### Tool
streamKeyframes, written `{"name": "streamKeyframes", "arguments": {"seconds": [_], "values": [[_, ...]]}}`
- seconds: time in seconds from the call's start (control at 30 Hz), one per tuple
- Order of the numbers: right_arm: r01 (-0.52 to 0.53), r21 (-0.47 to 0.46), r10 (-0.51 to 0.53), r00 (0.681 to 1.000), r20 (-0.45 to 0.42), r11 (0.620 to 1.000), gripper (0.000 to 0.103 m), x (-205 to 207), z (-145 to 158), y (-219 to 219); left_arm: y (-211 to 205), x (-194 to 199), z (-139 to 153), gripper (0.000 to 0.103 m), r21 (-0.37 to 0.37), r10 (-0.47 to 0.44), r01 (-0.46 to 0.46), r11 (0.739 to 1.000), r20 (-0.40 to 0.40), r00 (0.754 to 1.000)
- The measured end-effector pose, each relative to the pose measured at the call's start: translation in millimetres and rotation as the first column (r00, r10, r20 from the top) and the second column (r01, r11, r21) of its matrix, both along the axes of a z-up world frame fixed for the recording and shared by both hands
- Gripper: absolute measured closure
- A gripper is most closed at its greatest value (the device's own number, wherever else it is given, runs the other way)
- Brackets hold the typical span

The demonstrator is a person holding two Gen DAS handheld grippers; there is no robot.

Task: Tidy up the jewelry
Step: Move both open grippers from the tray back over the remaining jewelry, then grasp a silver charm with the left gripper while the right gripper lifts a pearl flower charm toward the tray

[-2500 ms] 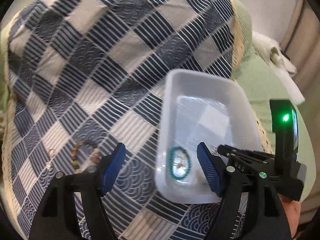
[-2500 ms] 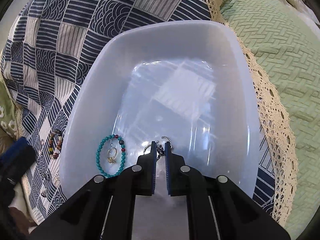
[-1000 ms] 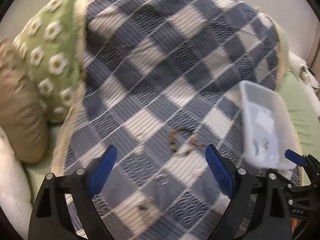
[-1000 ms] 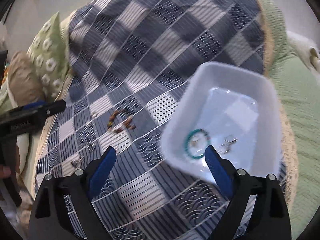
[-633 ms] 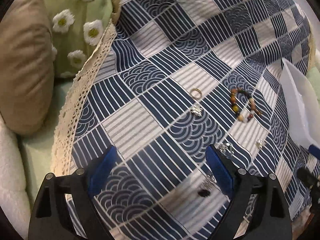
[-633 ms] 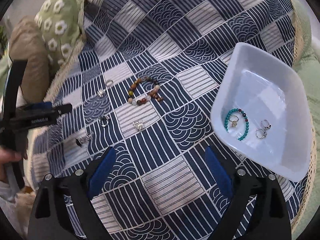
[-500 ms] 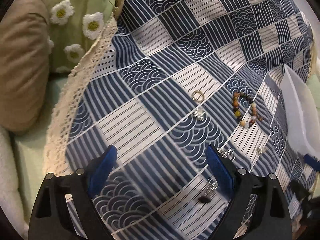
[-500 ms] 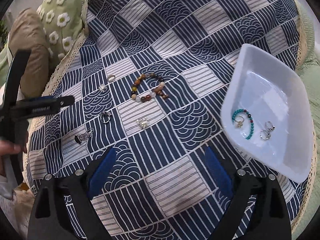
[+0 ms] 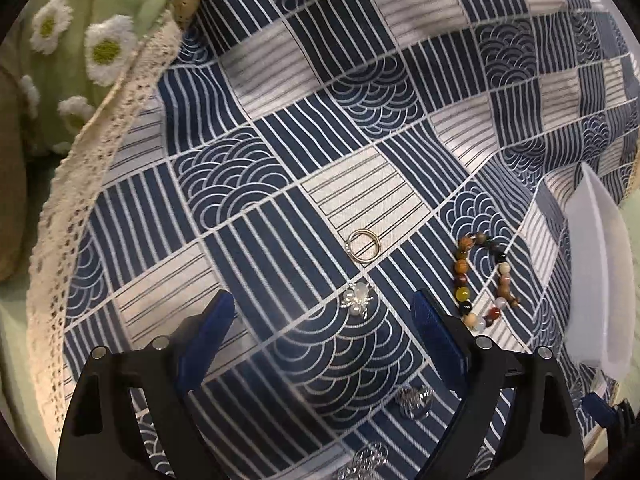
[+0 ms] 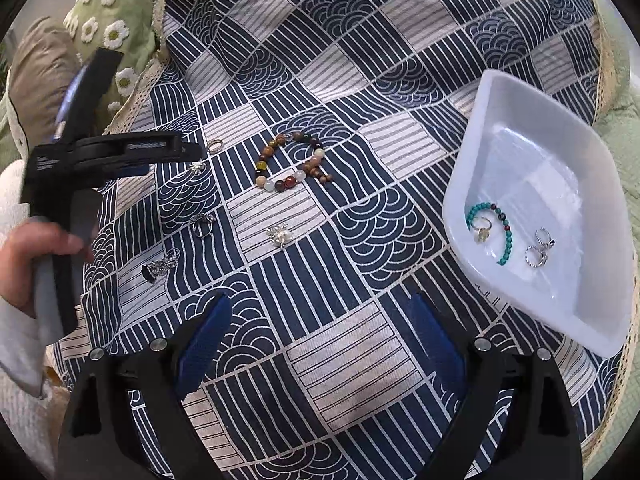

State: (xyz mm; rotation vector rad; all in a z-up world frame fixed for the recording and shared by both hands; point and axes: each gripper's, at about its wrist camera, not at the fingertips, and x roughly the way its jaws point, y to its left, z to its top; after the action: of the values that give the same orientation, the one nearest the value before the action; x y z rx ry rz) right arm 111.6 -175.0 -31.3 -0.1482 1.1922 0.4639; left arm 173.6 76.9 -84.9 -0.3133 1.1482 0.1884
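Loose jewelry lies on the blue-and-white patchwork cloth. My left gripper (image 9: 322,308) hangs low over it with its jaws wide and closing. A small silver pearl brooch (image 9: 357,300) lies on the cloth between its blue fingertips, untouched. Just beyond lies a gold ring (image 9: 363,245), with a brown bead bracelet (image 9: 480,280) to the right. My right gripper (image 10: 322,316) is open and empty above bare cloth. The white tray (image 10: 480,160) at the right holds a turquoise bracelet (image 10: 500,232) and silver rings (image 10: 540,248).
Another pearl brooch (image 10: 280,236), a silver ring (image 10: 202,222) and a dark pendant (image 10: 158,266) lie on the cloth. A hand (image 10: 32,248) holds the left gripper's handle. A green daisy cushion (image 9: 92,40) and a lace cloth edge (image 9: 80,180) border the left.
The right gripper left the tray and opened. The left gripper swung left and sank toward the cloth, so the ring and brooch now look larger and sit between its fingers.
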Motion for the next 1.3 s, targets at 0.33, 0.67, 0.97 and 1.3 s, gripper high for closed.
{"name": "streamKeyframes", "arguments": {"seconds": [0.33, 0.67, 0.97, 1.3], "values": [[-0.014, -0.016, 0.014, 1.0, -0.018, 1.0, 0.014, 0.5, -3.8, 2.7, -3.9, 13.1, -11.0, 0.062, 0.06, 0.019, -0.016, 0.998, -0.036, 0.999], [0.004, -0.029, -0.004, 1.0, -0.019, 1.0, 0.014, 5.8, -9.7, 0.7, -1.3, 3.3, -9.3, 0.088, 0.004, 0.025, -0.025, 1.0, -0.022, 0.999], [0.055, 0.054, -0.057, 0.998, 0.034, 0.997, 0.014, 23.1, -3.7, 18.1, 13.6, -23.8, 16.3, 0.088, -0.052, 0.052, -0.051, 0.997, 0.02, 0.998], [0.007, -0.004, -0.007, 1.0, -0.01, 1.0, 0.041, 31.7, -38.7, 59.9, 19.5, -50.6, 36.4, 0.088, -0.023, -0.034, 0.035, 0.999, 0.039, 0.999]]}}
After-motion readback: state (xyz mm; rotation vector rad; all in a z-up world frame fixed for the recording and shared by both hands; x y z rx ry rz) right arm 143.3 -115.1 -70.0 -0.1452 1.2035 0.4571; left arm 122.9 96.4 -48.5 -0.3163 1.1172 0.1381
